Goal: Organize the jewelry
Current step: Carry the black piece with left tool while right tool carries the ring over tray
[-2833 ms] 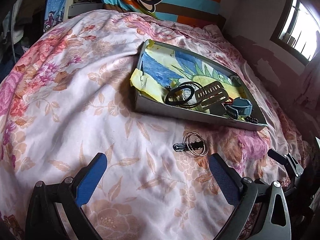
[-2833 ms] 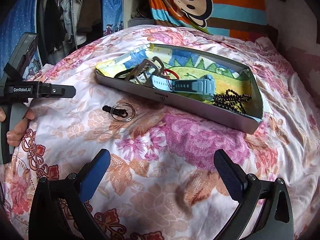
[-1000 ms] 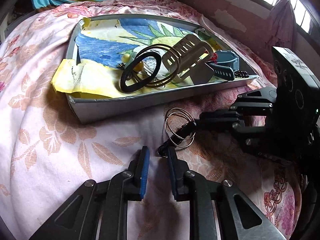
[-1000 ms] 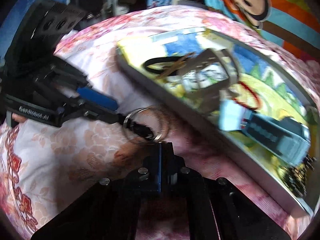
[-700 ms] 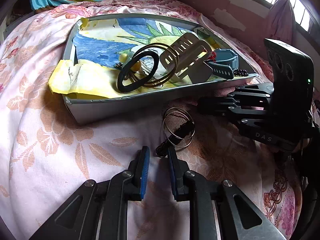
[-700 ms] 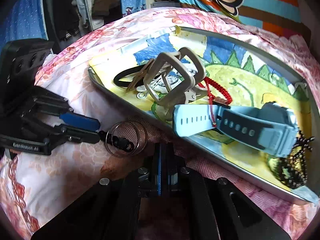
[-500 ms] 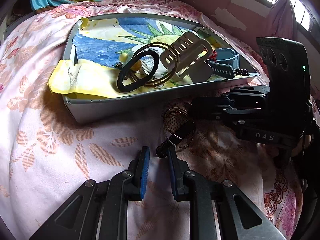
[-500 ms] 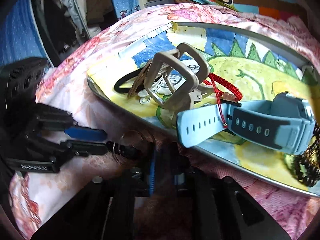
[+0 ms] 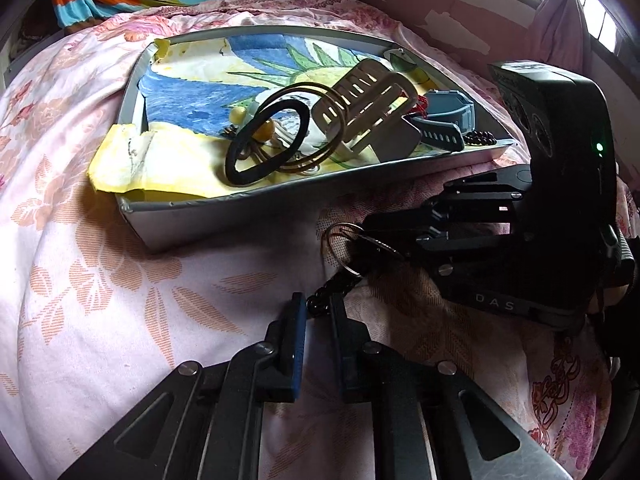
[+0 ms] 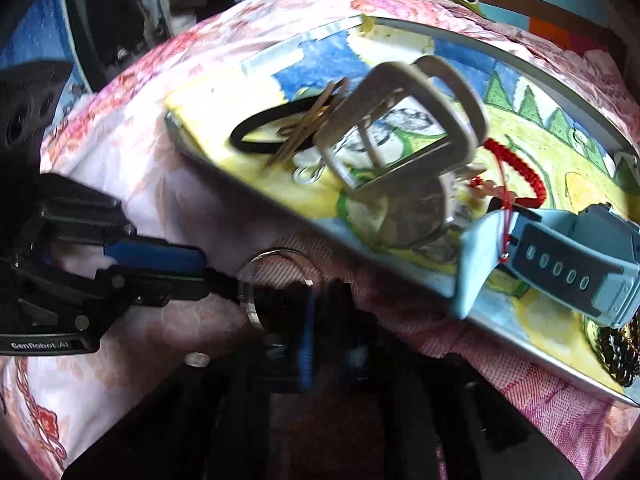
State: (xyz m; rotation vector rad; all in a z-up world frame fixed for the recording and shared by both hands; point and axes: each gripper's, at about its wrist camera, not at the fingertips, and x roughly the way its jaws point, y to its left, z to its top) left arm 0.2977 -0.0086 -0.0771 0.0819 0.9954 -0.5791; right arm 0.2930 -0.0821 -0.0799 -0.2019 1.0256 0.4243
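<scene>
The set of thin metal bangles (image 9: 352, 246) with a black braided cord (image 9: 334, 292) lies on the flowered bedspread (image 9: 120, 280), just in front of the tray's near wall. Its long axis runs from the left gripper (image 9: 318, 312) up and rightward to the right gripper (image 9: 384, 236): cord end toward the left, rings toward the right.

The left gripper's jaws have just been closing and now pinch the tip of the cord. The right gripper's jaws have also just been closing; they stand together at the bangles, though whether they clamp them is unclear through blur.

The right gripper's body reads "DAS"; in the right wrist view the left gripper (image 10: 200, 268) reads "GenRobot.AI".

Behind, the grey tray (image 9: 240, 216), lined with a painted sheet, holds a black hair band (image 9: 266, 148), a beige hair claw (image 9: 368, 108), a blue watch (image 10: 560, 264), a red cord bracelet (image 10: 520, 176) and dark beads (image 10: 620, 352).
</scene>
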